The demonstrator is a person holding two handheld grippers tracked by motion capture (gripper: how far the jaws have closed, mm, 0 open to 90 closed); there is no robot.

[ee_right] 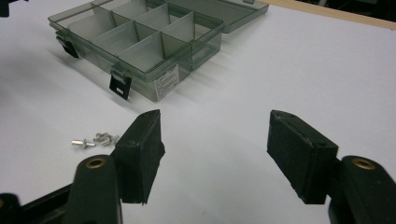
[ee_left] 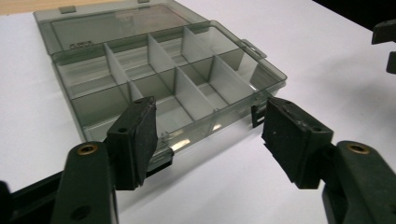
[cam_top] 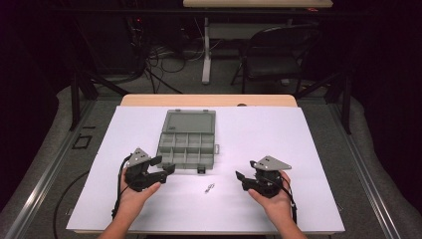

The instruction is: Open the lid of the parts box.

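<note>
A grey see-through compartment box [cam_top: 186, 148] lies open on the white table top, its lid [cam_top: 189, 122] folded back flat behind it. Its compartments [ee_left: 177, 70] look bare. A few small metal rivets [cam_top: 209, 187] lie loose in front of the box, also in the right gripper view [ee_right: 93, 140]. My left gripper [cam_top: 164, 165] is open at the box's front left corner, its jaws [ee_left: 210, 121] wide with nothing between them. My right gripper [cam_top: 245, 172] is open to the right of the rivets, its jaws [ee_right: 215, 126] spread over bare table and pointing toward the box [ee_right: 140, 42].
The white sheet [cam_top: 298, 149] covers a wooden table whose far edge [cam_top: 209, 100] shows behind the box. A folding chair [cam_top: 278, 50] and floor cables [cam_top: 159, 59] stand beyond the table. Two black latches [ee_right: 120, 86] hang from the box's front wall.
</note>
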